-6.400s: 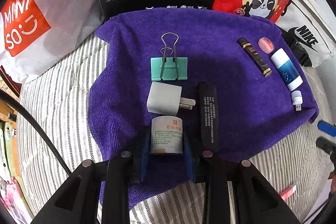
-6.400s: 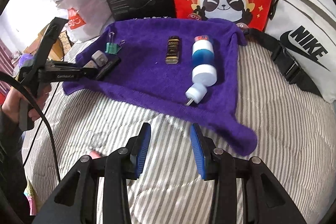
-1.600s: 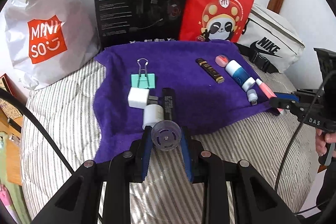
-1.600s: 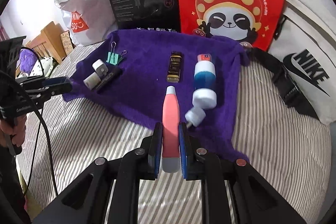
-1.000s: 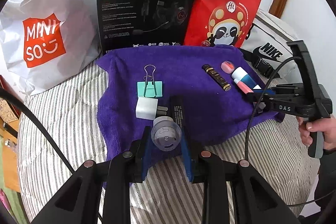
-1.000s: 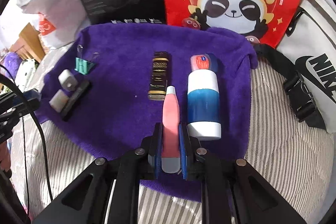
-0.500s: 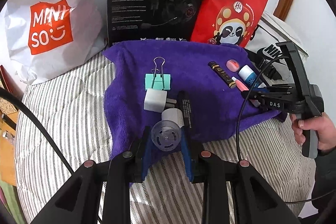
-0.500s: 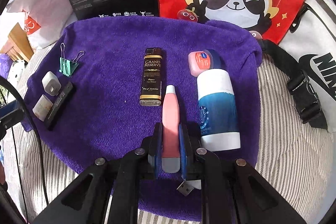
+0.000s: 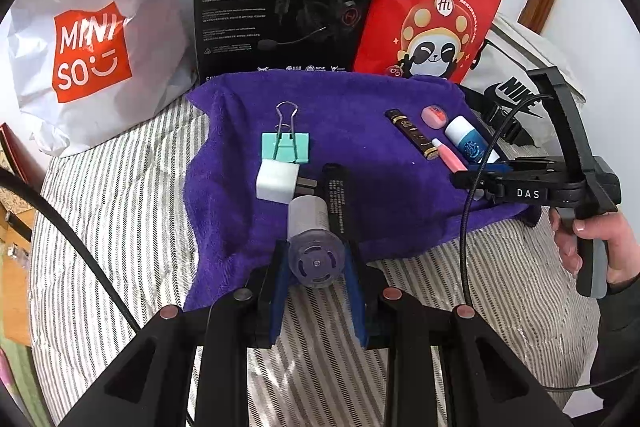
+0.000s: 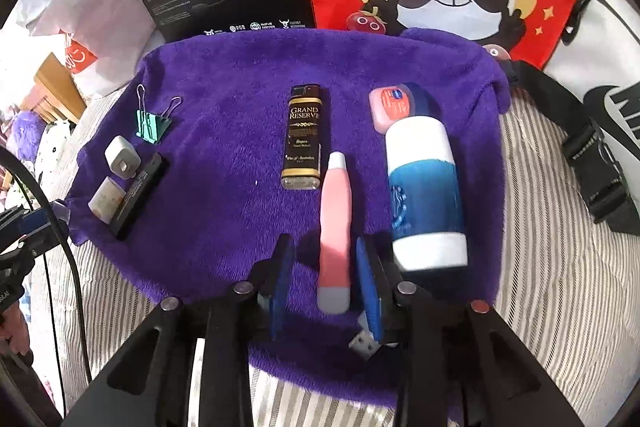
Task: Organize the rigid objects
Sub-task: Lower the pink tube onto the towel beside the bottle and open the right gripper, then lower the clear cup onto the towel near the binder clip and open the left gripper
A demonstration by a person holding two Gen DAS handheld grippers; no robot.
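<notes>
My right gripper (image 10: 324, 267) has its jaws spread apart, a clear gap on both sides of the pink tube (image 10: 335, 227), so nothing is gripped. The tube lies flat on the purple towel (image 10: 224, 99) between the blue pads, its narrow white tip pointing away from me and its grey cap end nearest the camera. It is slim, tapered and smooth, salmon pink along the body. The black and gold lighter (image 10: 303, 137) lies just to its left, and the white and blue bottle (image 10: 422, 187) just to its right, with a small pink tin (image 10: 390, 105) at the bottle's far end.

My left gripper (image 9: 316, 267) is closed on a clear round-capped container (image 9: 316, 259), both pads touching its sides at the near towel edge. Beyond it lie a white cylinder (image 9: 307, 213), a black bar (image 9: 336, 195), a white charger plug (image 9: 277, 181) and a teal binder clip (image 9: 286, 145).
</notes>
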